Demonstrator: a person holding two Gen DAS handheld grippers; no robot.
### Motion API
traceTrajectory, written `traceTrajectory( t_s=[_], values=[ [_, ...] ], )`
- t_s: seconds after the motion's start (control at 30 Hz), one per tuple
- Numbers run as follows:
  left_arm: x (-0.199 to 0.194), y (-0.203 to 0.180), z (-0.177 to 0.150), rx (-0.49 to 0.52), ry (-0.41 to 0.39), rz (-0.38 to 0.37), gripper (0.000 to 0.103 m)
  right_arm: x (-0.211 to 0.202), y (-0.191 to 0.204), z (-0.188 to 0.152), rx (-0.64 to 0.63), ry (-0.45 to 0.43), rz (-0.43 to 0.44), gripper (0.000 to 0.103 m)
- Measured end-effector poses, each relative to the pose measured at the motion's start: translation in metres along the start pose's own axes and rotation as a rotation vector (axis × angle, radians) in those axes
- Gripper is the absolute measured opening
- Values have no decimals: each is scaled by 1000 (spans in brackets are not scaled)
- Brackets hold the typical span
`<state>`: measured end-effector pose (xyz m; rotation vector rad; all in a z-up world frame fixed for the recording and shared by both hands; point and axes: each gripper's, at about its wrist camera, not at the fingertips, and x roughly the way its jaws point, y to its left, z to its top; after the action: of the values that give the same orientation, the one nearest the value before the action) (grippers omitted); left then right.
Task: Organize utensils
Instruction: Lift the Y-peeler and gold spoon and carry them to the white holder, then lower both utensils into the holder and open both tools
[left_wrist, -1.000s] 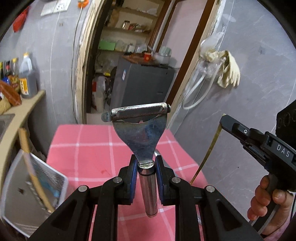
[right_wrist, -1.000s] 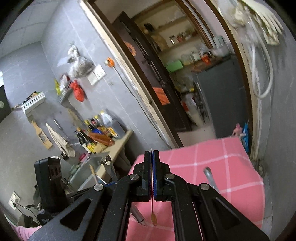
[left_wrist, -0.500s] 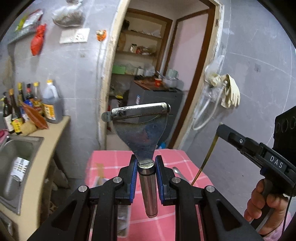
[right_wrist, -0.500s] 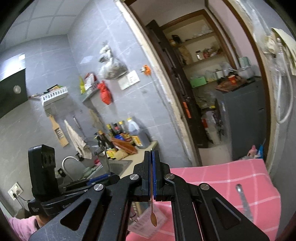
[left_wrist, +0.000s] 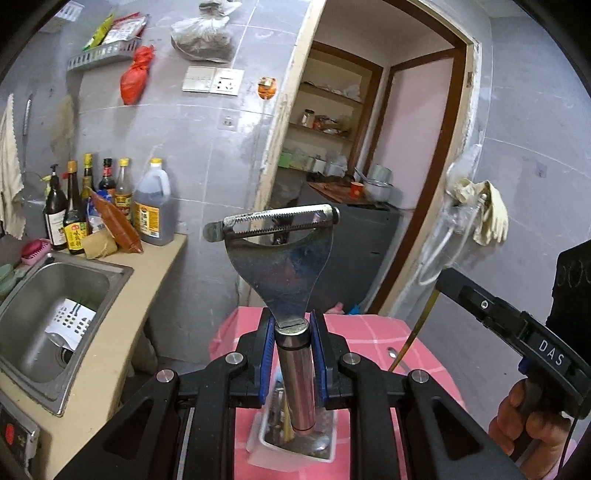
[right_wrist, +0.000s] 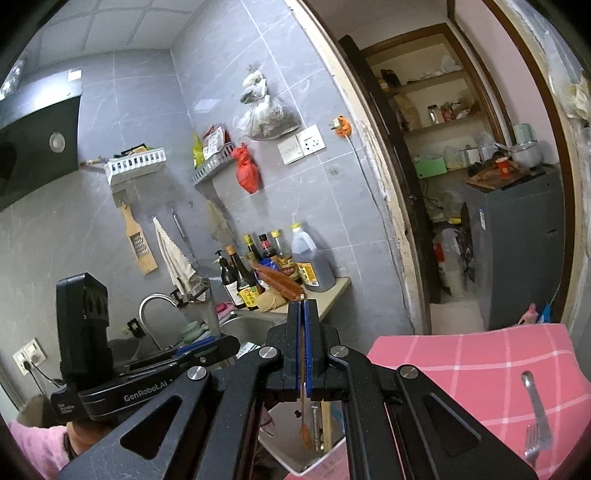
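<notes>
Left wrist view: left gripper (left_wrist: 293, 356) clamped on steel peeler (left_wrist: 282, 271), blue pads on round polished handle; flat triangular neck, serrated blade bar on top, upright. Below handle: white plastic container (left_wrist: 258, 448) with utensils, on pink checked tablecloth (left_wrist: 373, 332). Steel sink (left_wrist: 48, 314) on left.

Right wrist view: right gripper (right_wrist: 303, 347) fully closed on thin brass-coloured spoon (right_wrist: 305, 430), seen edge-on, small bowl hanging down over container (right_wrist: 325, 463). Metal fork (right_wrist: 536, 417) lying flat on tablecloth (right_wrist: 480, 354), well apart on right.
</notes>
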<state>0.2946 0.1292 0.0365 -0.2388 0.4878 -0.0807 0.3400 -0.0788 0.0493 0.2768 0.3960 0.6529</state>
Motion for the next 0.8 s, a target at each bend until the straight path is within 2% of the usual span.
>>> traceTrajectory(
  t_s=[0.17, 0.4, 0.63, 0.8],
  values=[
    [15, 1, -17, 17, -43, -10, 18, 20, -5, -16, -3, 7, -9, 2],
    [31, 1, -37, 75, -25, 27, 18, 40, -8, -38, -57, 46, -52, 2],
    [39, -3, -51, 102, -2, 15, 18, 48, -13, -49, -63, 77, -58, 2],
    [42, 3, -58, 75, 43, -6, 18, 50, -15, -60, -52, 105, -55, 2]
  ],
)
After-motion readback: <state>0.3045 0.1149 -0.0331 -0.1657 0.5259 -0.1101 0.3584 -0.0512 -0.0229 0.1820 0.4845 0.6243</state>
